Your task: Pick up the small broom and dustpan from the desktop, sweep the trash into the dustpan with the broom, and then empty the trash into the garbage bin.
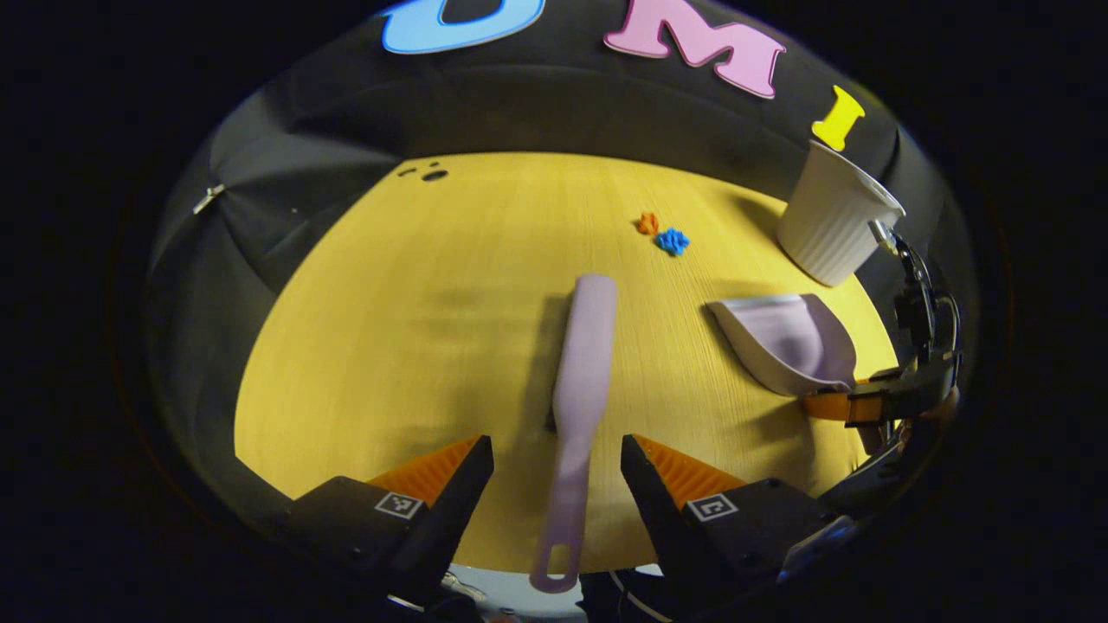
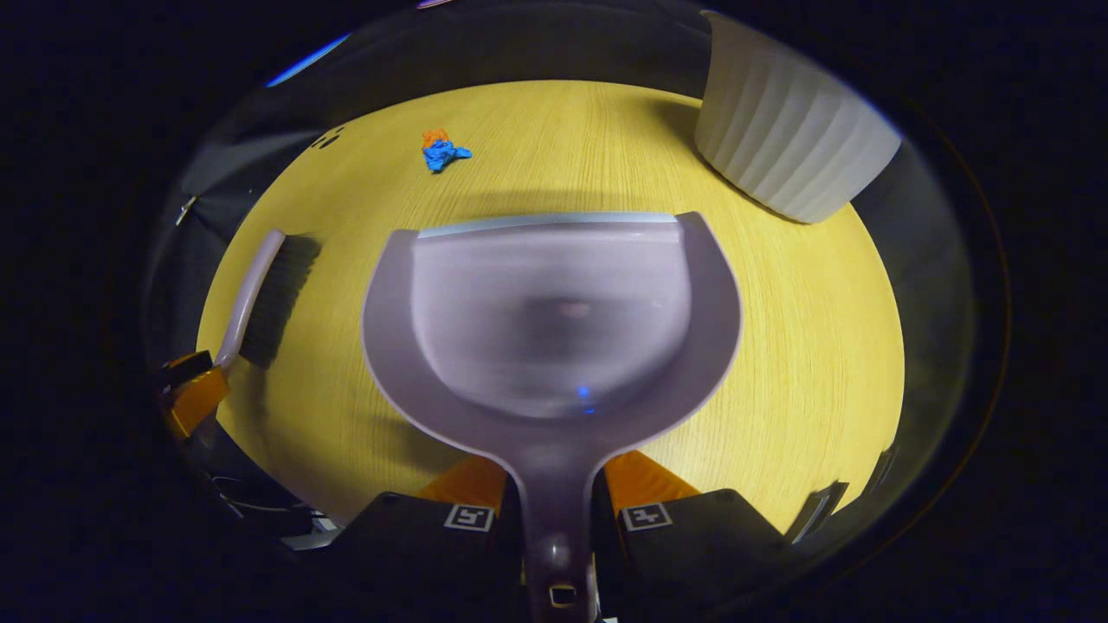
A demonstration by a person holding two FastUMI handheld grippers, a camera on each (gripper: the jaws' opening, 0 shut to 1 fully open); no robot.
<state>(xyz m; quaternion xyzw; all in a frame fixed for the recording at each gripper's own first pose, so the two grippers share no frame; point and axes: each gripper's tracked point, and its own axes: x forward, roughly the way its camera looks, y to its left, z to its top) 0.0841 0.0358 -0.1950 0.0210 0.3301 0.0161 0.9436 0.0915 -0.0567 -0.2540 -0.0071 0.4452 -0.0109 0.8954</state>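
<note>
Broom (image 1: pixel 578 389) handle lies between the left gripper's (image 1: pixel 557 472) spread fingers; right gripper (image 2: pixel 554 493) pinches the dustpan (image 2: pixel 550 320) handle.

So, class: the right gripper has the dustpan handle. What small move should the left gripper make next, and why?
Probably close the left gripper on the broom handle. Its fingers stand open on either side of the handle, not pressing it, while the right gripper is shut on the dustpan. The trash lies unswept on the table, so sweeping needs the broom held first.
</note>
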